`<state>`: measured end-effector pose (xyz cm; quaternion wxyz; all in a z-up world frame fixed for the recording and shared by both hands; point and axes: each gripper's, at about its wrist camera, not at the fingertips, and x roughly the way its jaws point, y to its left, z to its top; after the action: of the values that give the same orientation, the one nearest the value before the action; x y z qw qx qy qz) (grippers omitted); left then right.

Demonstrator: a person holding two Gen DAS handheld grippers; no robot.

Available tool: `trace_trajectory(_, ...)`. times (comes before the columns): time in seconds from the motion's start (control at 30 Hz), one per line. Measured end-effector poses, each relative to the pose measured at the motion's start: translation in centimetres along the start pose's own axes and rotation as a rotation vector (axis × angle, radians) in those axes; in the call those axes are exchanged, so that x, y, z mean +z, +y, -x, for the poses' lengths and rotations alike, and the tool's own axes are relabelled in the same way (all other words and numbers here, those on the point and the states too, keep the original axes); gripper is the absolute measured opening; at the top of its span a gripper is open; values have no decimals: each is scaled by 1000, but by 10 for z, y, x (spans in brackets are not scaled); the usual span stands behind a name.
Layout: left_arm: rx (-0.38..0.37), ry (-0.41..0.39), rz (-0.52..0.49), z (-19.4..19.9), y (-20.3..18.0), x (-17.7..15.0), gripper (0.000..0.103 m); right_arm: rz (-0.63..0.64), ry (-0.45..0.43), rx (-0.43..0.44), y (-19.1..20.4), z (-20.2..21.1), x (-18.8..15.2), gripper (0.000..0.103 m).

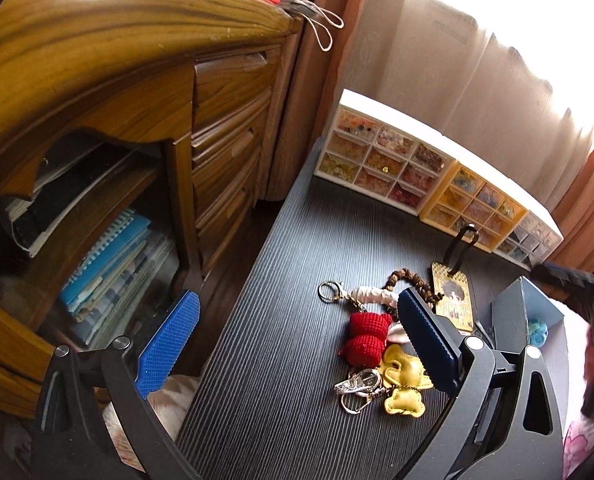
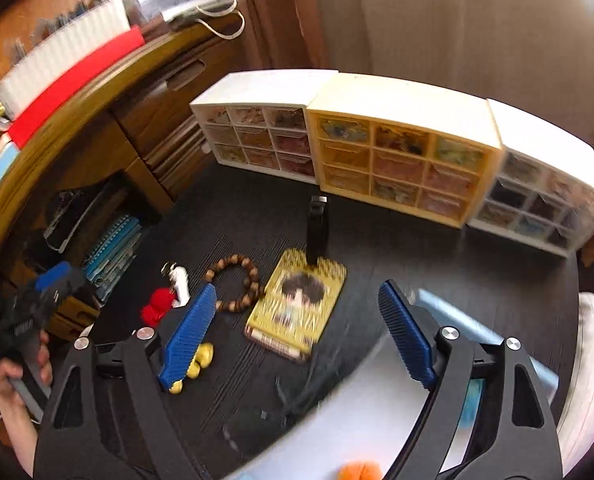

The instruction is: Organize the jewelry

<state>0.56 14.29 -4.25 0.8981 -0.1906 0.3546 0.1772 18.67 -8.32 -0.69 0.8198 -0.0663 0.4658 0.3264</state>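
**Both grippers open above the keychain cluster**

I held the left gripper [image 1: 297, 344] with its jaws spread wide and nothing between the blue pads [image 1: 169, 344]. Its left finger hung past the edge of the dark table [image 1: 281, 240], over the wooden desk's bookshelf [image 1: 109, 264]. Its right finger sat over the jewelry pile. Just inside that finger lay the red crocheted charm [image 1: 363, 338], with the yellow leather charm [image 1: 403, 380] and a silver shoe charm [image 1: 357, 384] nearer the camera. The gold clasp ring [image 1: 329, 292] and wooden bead bracelet [image 1: 411, 280] lay farther ahead. The yellow picture tag [image 1: 453, 300] lay beyond the right fingertip, its black strap pointing away.

I held the right gripper [image 2: 297, 320] open as well, empty between its pads. The picture tag [image 2: 297, 304] lay between the fingers, ahead of the tips. The bead bracelet [image 2: 233, 284] lay just beyond the left fingertip, and the red charm [image 2: 159, 304] farther left. A light blue box [image 2: 457, 316] sat beside the right finger. The right wrist view was motion-blurred.

Three small drawer organizers [image 2: 405, 152] stood in a row at the far side of the table, touching one another.
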Motion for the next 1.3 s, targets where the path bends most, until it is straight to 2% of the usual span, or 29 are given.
trace_trajectory(0.17, -12, 9, 2, -4, 0, -1, 99, 3, 74, -53, 0, -38, 37, 66)
trace_trajectory(0.23, -16, 13, 1, -6, 0, -1, 99, -28, 105, -40, -4, -52, 44, 55)
trace_trajectory(0.37, -22, 16, 8, -8, 4, -2, 99, -79, 150, -69, -11, -78, 53, 45)
trace_trajectory(0.53, -18, 26, 7, -12, 8, -3, 99, -153, 181, -22, -18, -97, 52, 24)
trace_trajectory(0.7, -20, 32, 20, -15, 12, -3, 99, -183, 180, 12, -21, -102, 51, 13)
trace_trajectory(1.07, -59, 37, 37, -17, 8, -1, 99, -139, 160, 25, -15, -97, 47, 12)
trace_trajectory(1.17, -121, 48, 92, -18, 6, 6, 99, -131, 164, 28, -15, -98, 47, 12)
trace_trajectory(1.3, -200, 148, 243, -34, 1, 16, 99, -126, 170, 27, -12, -101, 48, 12)
